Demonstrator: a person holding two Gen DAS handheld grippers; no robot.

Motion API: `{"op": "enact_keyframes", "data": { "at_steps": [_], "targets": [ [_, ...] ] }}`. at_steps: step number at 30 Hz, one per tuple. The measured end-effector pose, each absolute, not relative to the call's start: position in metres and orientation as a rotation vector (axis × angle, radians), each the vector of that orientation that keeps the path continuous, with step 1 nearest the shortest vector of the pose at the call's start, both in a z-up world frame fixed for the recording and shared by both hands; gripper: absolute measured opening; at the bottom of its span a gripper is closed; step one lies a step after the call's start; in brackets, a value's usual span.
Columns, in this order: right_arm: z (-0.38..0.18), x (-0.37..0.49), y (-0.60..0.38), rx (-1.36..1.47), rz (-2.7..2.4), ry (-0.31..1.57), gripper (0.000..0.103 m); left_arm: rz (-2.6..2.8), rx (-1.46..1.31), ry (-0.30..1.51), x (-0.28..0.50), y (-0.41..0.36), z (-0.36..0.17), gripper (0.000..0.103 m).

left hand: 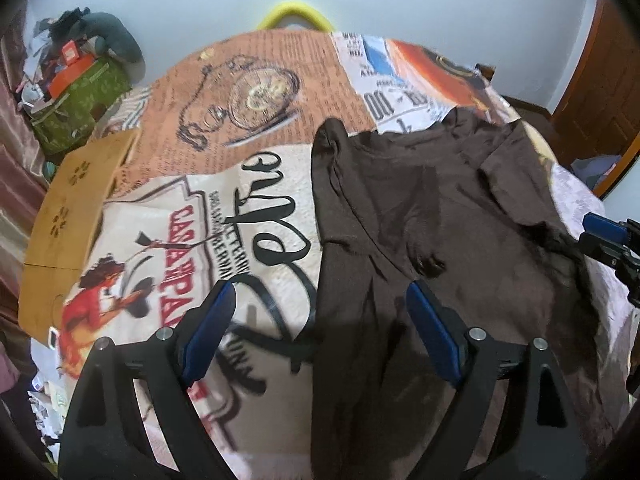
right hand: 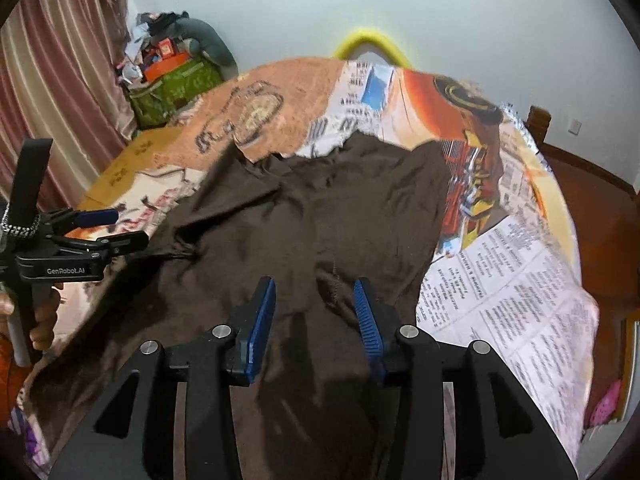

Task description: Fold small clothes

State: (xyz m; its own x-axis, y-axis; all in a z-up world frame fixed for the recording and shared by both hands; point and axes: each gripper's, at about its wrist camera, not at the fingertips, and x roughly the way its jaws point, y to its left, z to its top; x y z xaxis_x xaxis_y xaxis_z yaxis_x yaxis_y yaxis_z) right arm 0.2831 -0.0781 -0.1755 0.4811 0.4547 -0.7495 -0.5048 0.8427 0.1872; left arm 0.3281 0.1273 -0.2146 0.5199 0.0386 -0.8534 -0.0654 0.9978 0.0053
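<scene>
A dark brown garment (left hand: pixel 440 200) (right hand: pixel 320 208) lies spread and wrinkled on a bed with a printed bedspread (left hand: pixel 200 220) (right hand: pixel 500 280). My left gripper (left hand: pixel 322 292) hovers over the garment's left edge, its blue pads (left hand: pixel 216 320) wide open and holding nothing. It also shows at the left of the right wrist view as the left gripper (right hand: pixel 124 227), held by a hand (right hand: pixel 40 320). My right gripper (right hand: pixel 314 284) stands partly open over the garment's near part. A cloth ridge lies between its pads, which do not press on it. It appears at the right edge as the right gripper (left hand: pixel 588 236).
A light wooden board (left hand: pixel 72 200) lies at the bed's left side. Beyond it, a green bag (left hand: pixel 76 108) (right hand: pixel 176 84) piled with clutter stands by pink curtains (right hand: pixel 60 80). A yellow arc (left hand: pixel 296 14) rises behind the bed. At the right there is wooden furniture (left hand: pixel 600 80).
</scene>
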Motion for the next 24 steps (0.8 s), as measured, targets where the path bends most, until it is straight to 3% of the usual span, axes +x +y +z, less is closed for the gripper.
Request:
{"op": "enact_keyframes", "data": {
  "at_steps": [13, 18, 24],
  "targets": [
    [-0.132, 0.218, -0.099, -0.108, 0.542, 0.832, 0.041, 0.087, 0.000, 0.944, 0.228, 0.141, -0.158, 0.088],
    [-0.136, 0.195, -0.113, -0.091, 0.508, 0.853, 0.059, 0.100, -0.015, 0.960, 0.196, 0.148, -0.164, 0.088],
    [-0.165, 0.175, -0.129, -0.089, 0.472, 0.939, 0.060, 0.081, -0.029, 1.058, 0.166, 0.150, -0.197, 0.088]
  ]
}}
